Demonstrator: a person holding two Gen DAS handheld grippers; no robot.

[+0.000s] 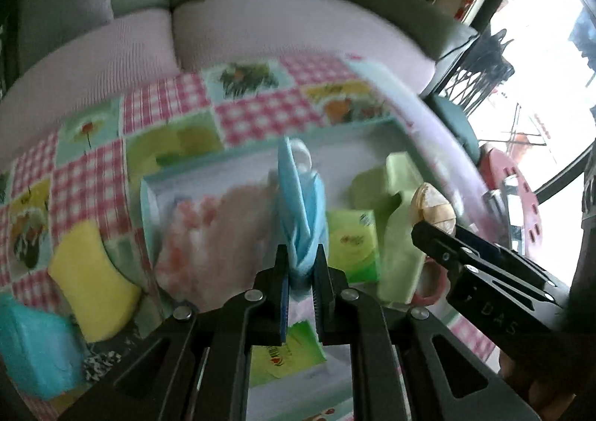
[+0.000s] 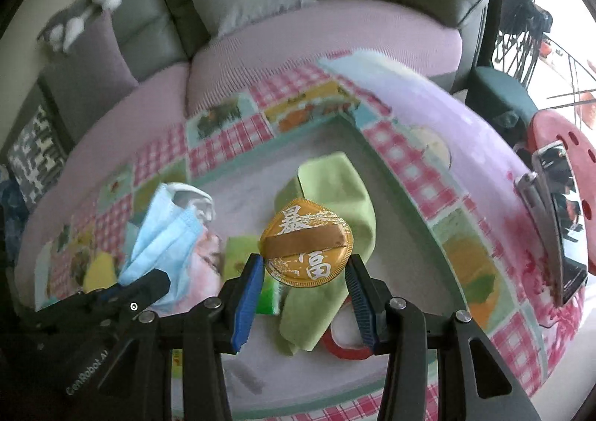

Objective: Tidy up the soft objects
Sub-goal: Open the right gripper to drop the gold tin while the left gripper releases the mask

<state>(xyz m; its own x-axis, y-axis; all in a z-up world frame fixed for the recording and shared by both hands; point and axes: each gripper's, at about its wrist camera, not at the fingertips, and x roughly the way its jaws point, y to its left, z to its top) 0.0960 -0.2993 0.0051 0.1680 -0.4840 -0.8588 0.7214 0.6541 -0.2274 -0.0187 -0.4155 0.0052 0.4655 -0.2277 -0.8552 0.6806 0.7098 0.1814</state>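
Pinching blue face mask point(image 1: 300, 205), left gripper point(image 1: 301, 272) fingers clamped on bunched lower edge; mask limp, light, hangs ahead over tray point(image 1: 208, 169). Right gripper point(image 2: 302, 272) fingers clamped on gold round pouch point(image 2: 306, 243) edges; foil maybe slippery, hold rim.

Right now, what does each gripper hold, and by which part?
The left gripper is shut on one bunched end of the blue face mask. The right gripper holds the gold round pad by its opposite edges.
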